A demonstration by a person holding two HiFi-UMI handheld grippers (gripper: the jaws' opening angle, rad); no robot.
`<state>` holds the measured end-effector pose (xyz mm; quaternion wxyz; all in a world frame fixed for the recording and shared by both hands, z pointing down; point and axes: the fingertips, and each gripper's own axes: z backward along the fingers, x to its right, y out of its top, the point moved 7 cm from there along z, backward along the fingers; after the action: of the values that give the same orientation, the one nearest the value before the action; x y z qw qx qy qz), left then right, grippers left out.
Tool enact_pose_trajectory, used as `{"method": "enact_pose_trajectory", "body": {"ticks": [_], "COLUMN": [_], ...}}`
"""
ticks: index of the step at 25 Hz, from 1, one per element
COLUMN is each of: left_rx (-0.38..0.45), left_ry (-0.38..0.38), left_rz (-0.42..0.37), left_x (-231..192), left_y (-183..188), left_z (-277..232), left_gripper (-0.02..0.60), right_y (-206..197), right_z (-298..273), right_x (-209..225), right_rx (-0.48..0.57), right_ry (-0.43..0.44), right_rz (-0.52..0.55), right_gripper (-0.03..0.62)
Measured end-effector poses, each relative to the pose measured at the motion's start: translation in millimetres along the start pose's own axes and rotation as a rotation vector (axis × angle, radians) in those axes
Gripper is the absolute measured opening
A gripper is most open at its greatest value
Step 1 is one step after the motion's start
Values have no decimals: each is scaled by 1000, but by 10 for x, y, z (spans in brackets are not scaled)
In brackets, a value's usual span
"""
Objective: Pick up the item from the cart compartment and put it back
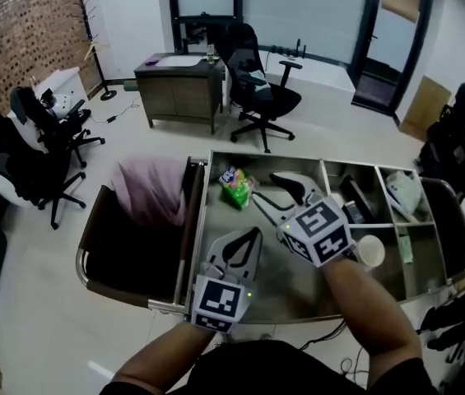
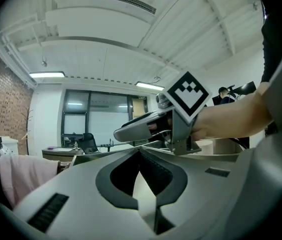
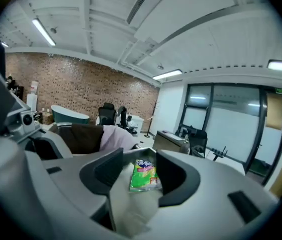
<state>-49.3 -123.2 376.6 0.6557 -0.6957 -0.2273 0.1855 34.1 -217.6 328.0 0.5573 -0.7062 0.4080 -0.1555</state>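
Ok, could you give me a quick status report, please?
Right gripper open, lined up on green packet, not gripping. Left gripper shut, empty. Packet lies in cart compartment, path clear.

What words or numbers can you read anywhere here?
Nothing can be read clearly.
Green packet: print too blurred.
Marker cubes: black-and-white squares only, no words.
Green sign above the glass doors: too small.

left gripper (image 1: 252, 232): jaws together, pointing forward | right gripper (image 1: 263, 186): jaws apart, farther ahead, pointing left
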Motion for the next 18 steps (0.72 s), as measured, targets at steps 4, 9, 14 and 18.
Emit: {"method": "enact_pose_trajectory", "body": {"ticks": [4, 9, 14, 18], "left_rx": [-5, -7, -2, 5], "left_ry": [-3, -5, 2, 7], "left_rz": [2, -2, 8, 13], "left_x": [7, 20, -3, -15], "left_y": [-6, -18, -12, -10], "left_z": [-7, -15, 2, 15], "left_gripper": [0, 0, 0, 0], "right_y": [-4, -129, -292, -397], "right_z": [-361, -804, -1177, -1392], "right_x": [-39, -33, 47, 68], "right_rx": [-70, -174, -297, -349], "right_ry": [48, 92, 111, 136], "right_rz": [81, 129, 200, 225], "right_gripper": [284, 296, 296, 296]}}
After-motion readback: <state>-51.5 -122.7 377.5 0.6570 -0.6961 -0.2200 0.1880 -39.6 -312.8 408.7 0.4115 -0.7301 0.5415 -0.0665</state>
